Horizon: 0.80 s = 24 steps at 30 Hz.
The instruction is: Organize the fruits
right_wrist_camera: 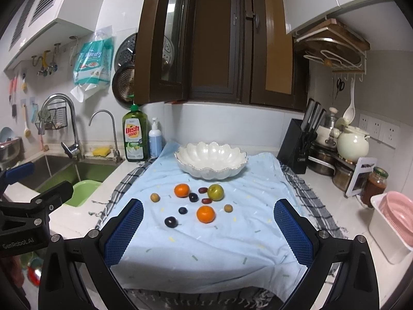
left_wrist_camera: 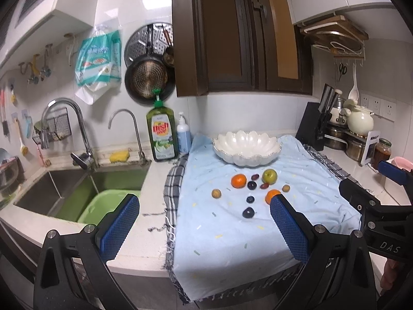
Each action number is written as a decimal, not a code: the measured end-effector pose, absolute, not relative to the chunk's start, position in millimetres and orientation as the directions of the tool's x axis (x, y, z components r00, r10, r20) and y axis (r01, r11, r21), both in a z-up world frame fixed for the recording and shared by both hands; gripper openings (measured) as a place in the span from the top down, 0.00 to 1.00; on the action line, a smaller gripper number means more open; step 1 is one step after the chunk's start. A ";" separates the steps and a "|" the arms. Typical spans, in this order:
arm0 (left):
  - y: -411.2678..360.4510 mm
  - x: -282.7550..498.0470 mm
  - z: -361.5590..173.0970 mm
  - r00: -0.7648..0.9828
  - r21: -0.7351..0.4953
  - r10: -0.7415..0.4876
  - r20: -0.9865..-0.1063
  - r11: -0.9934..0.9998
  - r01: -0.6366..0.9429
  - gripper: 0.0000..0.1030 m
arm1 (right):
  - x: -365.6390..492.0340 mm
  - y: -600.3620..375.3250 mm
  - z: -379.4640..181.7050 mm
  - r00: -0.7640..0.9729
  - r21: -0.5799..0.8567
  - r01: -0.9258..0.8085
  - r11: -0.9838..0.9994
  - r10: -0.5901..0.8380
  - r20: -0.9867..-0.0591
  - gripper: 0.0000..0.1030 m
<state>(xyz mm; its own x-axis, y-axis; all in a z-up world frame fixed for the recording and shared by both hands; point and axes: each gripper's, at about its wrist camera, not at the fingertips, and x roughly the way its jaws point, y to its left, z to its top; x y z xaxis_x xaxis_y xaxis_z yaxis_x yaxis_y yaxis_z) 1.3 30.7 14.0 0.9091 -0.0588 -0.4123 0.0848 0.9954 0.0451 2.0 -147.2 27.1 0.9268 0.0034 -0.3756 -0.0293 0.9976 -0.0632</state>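
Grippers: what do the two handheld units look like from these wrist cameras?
Both the left gripper and the right gripper have black frames with silver bolts and blue, cross-hatched finger pads. White lettering shows: "GenRobot.AI" on the left, "DAS" on the right. No cables or sleeves visible.

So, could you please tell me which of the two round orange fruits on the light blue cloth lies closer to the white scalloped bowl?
The orange fruit left of the green apple; the other orange fruit lies nearer the grippers.
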 end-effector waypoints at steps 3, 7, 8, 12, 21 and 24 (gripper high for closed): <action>29.8 11.2 5.9 0.890 0.034 -0.079 -0.450 0.994 0.105 0.00 | 8.0 -147.7 20.5 0.918 -0.049 -0.033 0.998 0.011 -0.397 0.01; 24.5 26.8 -4.1 0.874 0.029 -0.092 -0.477 0.992 0.120 0.00 | 20.7 -150.5 12.5 0.907 -0.047 -0.031 0.998 0.008 -0.422 0.01; 22.0 32.9 -6.9 0.870 0.029 -0.097 -0.483 0.991 0.127 0.00 | 25.4 -152.0 10.8 0.905 -0.047 -0.030 0.998 0.007 -0.426 0.01; 10.5 54.9 -17.1 0.860 0.045 -0.101 -0.500 0.989 0.142 0.08 | 48.2 -159.3 1.8 0.896 -0.045 -0.036 0.998 0.012 -0.444 0.01; -24.7 106.0 -43.7 0.827 0.078 -0.110 -0.551 0.980 0.183 0.19 | 119.8 -173.3 -27.8 0.849 -0.068 -0.110 0.992 0.058 -0.525 0.05; -33.5 121.9 -56.4 0.807 0.082 -0.107 -0.580 0.978 0.189 0.23 | 140.7 -179.0 -39.6 0.827 -0.063 -0.129 0.990 0.073 -0.557 0.07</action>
<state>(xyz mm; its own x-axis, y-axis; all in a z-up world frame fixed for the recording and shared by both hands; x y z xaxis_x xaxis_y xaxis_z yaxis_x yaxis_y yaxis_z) 121.9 -33.5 -56.4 0.8073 -0.1071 -0.5803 0.1891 0.9785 0.0824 140.7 -179.0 -39.6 0.8271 0.0725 -0.5573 -0.1291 0.9896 -0.0628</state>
